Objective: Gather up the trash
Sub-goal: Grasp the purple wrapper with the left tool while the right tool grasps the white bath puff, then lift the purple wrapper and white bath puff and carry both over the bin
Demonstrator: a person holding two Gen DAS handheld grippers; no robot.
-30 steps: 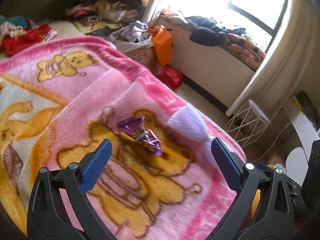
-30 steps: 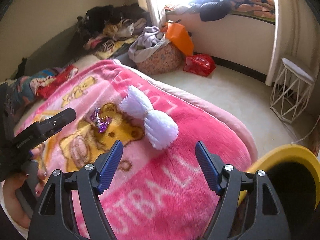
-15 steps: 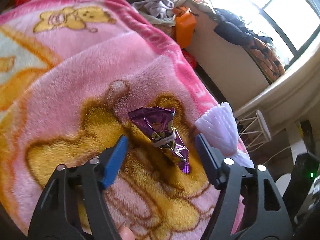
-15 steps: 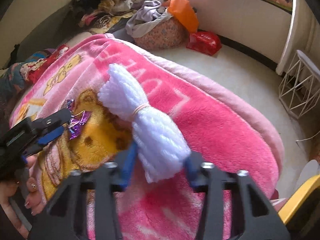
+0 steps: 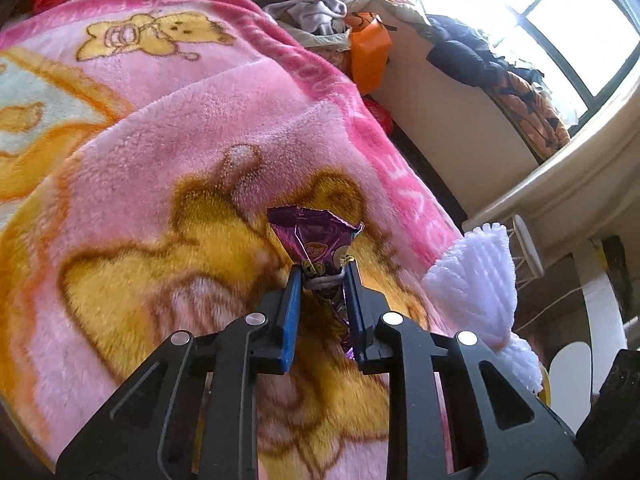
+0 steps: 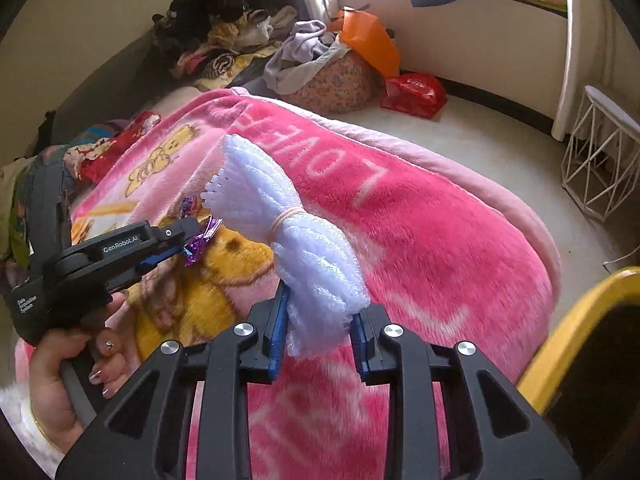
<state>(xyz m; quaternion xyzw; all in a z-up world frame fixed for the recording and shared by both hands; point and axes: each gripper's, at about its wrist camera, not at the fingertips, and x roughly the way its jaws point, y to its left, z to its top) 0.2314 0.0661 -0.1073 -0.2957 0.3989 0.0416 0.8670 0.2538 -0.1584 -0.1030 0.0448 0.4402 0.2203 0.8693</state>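
A crumpled purple foil wrapper (image 5: 316, 240) lies on the pink bear blanket (image 5: 168, 128). My left gripper (image 5: 322, 280) is shut on the wrapper's middle, on the blanket. It also shows in the right wrist view (image 6: 188, 240), with the wrapper (image 6: 200, 240) in its tips. A white foam net bundle (image 6: 296, 240), tied with a band, is pinched at its near end by my right gripper (image 6: 320, 320), which is shut on it. The bundle also shows in the left wrist view (image 5: 476, 280), at the right.
A yellow-rimmed bin (image 6: 576, 340) stands at the right, beside the bed. An orange bag (image 6: 372, 40), a red bag (image 6: 414, 94) and piles of clothes (image 6: 224, 36) lie beyond the bed. A white wire stand (image 6: 600, 160) stands on the floor by the window wall.
Both grippers came down onto the blanket and closed: the left on the purple wrapper, the right on the white foam bundle.
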